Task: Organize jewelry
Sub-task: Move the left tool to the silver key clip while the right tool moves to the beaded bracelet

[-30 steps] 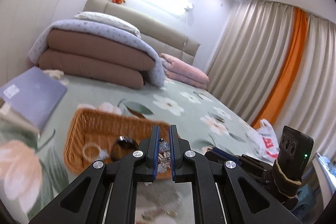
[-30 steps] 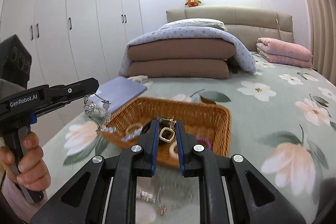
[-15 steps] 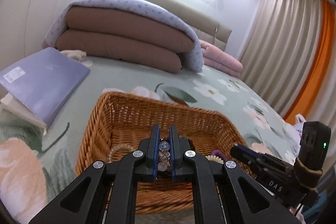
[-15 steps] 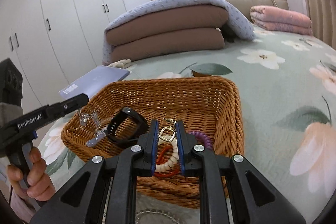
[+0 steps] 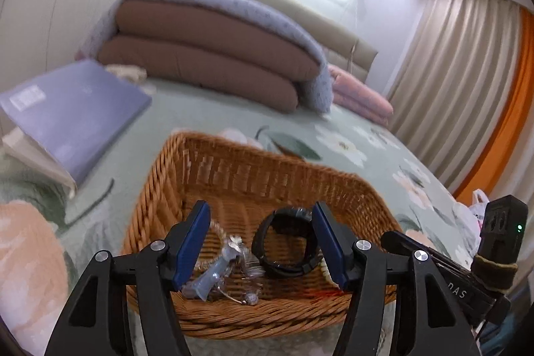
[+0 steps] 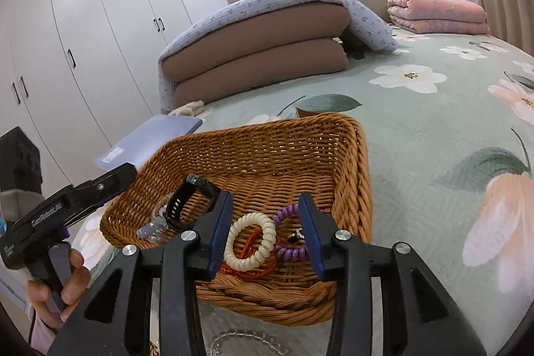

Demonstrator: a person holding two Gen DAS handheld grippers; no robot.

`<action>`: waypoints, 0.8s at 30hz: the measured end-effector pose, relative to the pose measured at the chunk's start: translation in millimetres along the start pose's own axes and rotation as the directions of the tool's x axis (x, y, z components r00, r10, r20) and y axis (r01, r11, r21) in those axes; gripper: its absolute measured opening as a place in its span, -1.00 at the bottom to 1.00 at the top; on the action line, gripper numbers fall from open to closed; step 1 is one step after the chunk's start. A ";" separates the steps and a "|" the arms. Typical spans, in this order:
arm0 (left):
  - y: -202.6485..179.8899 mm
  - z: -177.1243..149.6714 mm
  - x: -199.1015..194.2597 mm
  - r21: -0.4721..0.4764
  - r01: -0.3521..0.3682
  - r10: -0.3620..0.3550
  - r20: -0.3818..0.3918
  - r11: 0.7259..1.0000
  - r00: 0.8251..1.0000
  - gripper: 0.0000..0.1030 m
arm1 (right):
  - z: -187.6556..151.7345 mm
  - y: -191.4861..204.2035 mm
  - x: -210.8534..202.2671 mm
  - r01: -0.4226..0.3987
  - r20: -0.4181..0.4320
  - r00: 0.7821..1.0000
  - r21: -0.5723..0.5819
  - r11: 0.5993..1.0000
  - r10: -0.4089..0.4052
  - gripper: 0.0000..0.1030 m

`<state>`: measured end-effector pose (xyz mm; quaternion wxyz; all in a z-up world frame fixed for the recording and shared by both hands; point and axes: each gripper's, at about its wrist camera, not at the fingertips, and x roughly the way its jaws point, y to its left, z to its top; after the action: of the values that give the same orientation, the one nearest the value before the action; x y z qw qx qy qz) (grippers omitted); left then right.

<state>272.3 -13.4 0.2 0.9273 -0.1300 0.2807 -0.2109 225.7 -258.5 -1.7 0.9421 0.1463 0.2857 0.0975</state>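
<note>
Nearest the right-wrist camera, a clear bead bracelet [image 6: 240, 337] lies on the bed just outside the wicker basket's [image 6: 362, 155] front rim; it looks light and floppy, likely to slip off flat pads, so a pinch across one side of the loop seems the safest hold. Above the basket, the right claw [image 6: 265, 231] is opening with nothing pressed between its pads; below its gap rest a cream coil hair tie [image 6: 252, 237], a purple coil tie [image 6: 293, 251], an orange cord [image 6: 248, 267] and a small gold clasp piece [image 6: 297, 234], the last tiny and probably hard to re-grip except by its ring. The coils appear springy and soft, easy to take anywhere along the loop. The left claw [image 5: 260, 244] is likewise opening, pads spread and clear of everything; beneath it a glittering crystal piece [image 5: 222, 269] lies tangled on the basket floor, looking delicate, with thin links that could snag in the weave, so lifting it by its thicker beads seems wiser. Just beside it sits a black watch band [image 5: 287, 247], a stiff loop, fairly sturdy, best held across its strap. Farther off on the floral bed lie a purple folder [image 5: 73, 119] and the folded quilts [image 6: 260, 55]
</note>
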 end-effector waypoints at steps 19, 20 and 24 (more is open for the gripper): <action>-68.1 -56.6 -77.8 0.242 0.120 -0.093 -0.118 0.963 0.989 0.26 | -55.6 4.8 -111.4 0.009 -0.014 1.000 -0.007 1.000 -0.009 -0.14; -68.9 -64.3 -76.1 0.254 0.111 -0.076 -0.144 0.961 0.987 0.26 | -64.4 3.7 -116.7 0.020 -0.019 1.000 -0.019 1.000 -0.020 -0.14; -70.1 -90.4 -67.7 0.294 0.106 -0.037 -0.233 0.950 0.972 0.26 | -92.6 -3.0 -129.1 0.068 -0.029 0.997 -0.062 0.996 -0.070 -0.14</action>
<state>146.9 -54.5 -16.2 0.8902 0.0291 0.3428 -0.2987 68.0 -275.4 -10.4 0.9444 0.1059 0.3020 0.0759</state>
